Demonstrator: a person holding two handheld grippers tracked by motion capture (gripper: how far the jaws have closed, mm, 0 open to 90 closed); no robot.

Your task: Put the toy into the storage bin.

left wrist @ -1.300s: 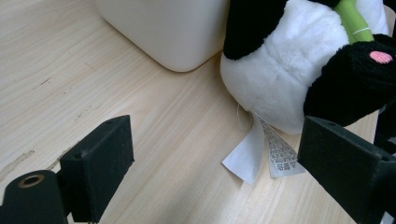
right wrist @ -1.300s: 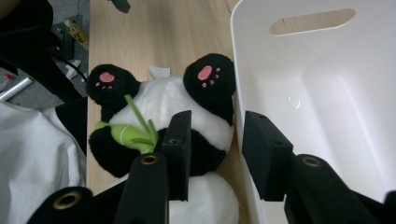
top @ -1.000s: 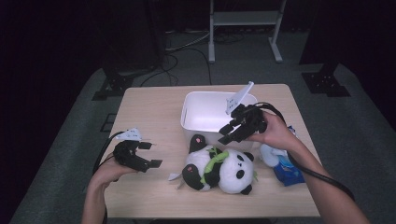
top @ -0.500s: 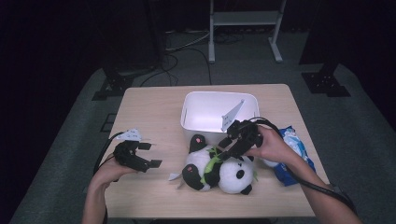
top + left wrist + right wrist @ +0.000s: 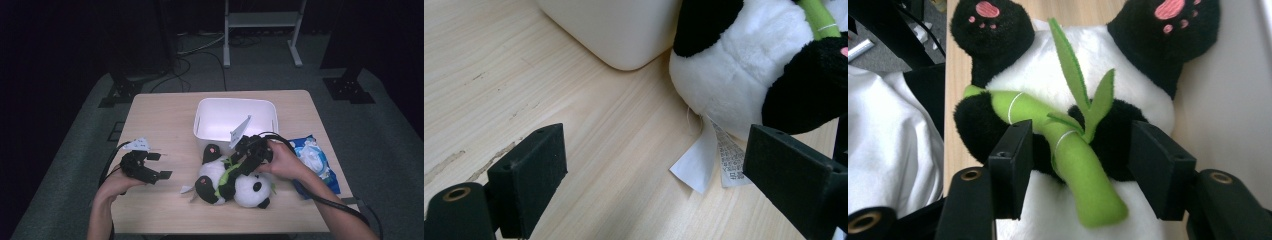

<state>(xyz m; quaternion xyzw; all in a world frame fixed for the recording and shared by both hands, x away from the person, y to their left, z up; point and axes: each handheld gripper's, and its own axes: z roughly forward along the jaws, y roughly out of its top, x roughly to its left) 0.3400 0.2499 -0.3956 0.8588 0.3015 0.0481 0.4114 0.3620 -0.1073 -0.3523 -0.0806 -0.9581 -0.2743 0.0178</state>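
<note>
Your right tool (image 5: 239, 167) is down over the plush panda (image 5: 227, 180) lying just in front of the white bin (image 5: 235, 120) on the bench (image 5: 160, 120), jaws having just been opening, straddling its green bamboo stalk (image 5: 1068, 155) without pressing. Your left tool (image 5: 155, 167) rests left of the panda, jaws apart, empty.

The high view looks forward and down on the whole bench (image 5: 165, 120) from the near side; the left gripper view sits low and close, facing right toward the plush panda (image 5: 744, 70); the right gripper view looks closely at the panda's belly, which all three views share.
</note>
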